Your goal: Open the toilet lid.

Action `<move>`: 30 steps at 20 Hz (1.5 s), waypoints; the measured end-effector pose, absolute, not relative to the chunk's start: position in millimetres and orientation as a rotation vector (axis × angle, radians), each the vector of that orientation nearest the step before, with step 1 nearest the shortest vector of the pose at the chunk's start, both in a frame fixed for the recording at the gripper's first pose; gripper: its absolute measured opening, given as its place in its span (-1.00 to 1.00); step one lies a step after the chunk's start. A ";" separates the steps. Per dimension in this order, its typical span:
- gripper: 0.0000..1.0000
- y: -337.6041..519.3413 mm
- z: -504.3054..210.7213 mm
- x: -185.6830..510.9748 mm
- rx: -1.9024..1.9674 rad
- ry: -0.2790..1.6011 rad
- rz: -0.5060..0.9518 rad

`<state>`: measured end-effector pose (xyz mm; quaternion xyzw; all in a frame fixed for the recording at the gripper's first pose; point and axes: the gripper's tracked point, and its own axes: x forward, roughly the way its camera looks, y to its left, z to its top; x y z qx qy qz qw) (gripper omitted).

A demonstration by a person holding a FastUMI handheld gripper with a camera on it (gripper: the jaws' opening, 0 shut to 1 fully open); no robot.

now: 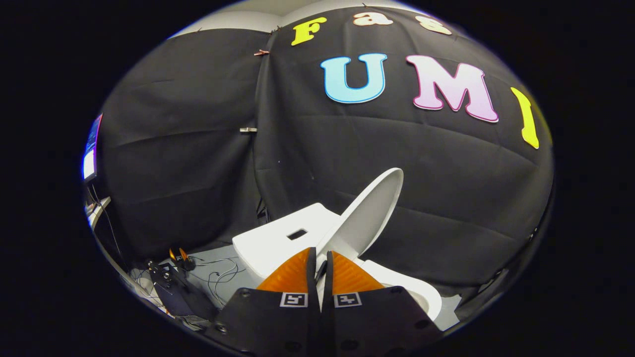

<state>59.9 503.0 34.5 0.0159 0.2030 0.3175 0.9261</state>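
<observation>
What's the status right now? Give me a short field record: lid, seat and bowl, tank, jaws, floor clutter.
lid: toilet lid raised, tilted up ahead of the fingers
seat and bowl: white bowl rim exposed beside the right finger
tank: white tank with a dark slot on top, behind the lid's hinge
jaws: gripper nearly closed, thin gap, nothing clearly held
floor clutter: cables beside the tank

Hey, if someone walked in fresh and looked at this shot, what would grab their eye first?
Probably the white toilet lid, already raised and tilted up just beyond the gripper, beside the white tank. Next, the orange fingers, drawn nearly together with only a thin gap and nothing clearly pressed between them. Off to the tank's side, a tangle of cables lies on the floor.
</observation>
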 end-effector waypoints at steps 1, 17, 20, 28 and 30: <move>-0.91 511.5 37.1 61.6 0.029 0.408 0.659; 0.11 607.1 38.3 62.5 0.042 0.393 0.810; 0.38 623.7 36.6 57.7 0.032 0.396 0.846; 0.98 637.6 39.3 57.6 -0.061 0.330 0.871; 0.98 634.4 51.0 62.6 -0.024 0.300 0.866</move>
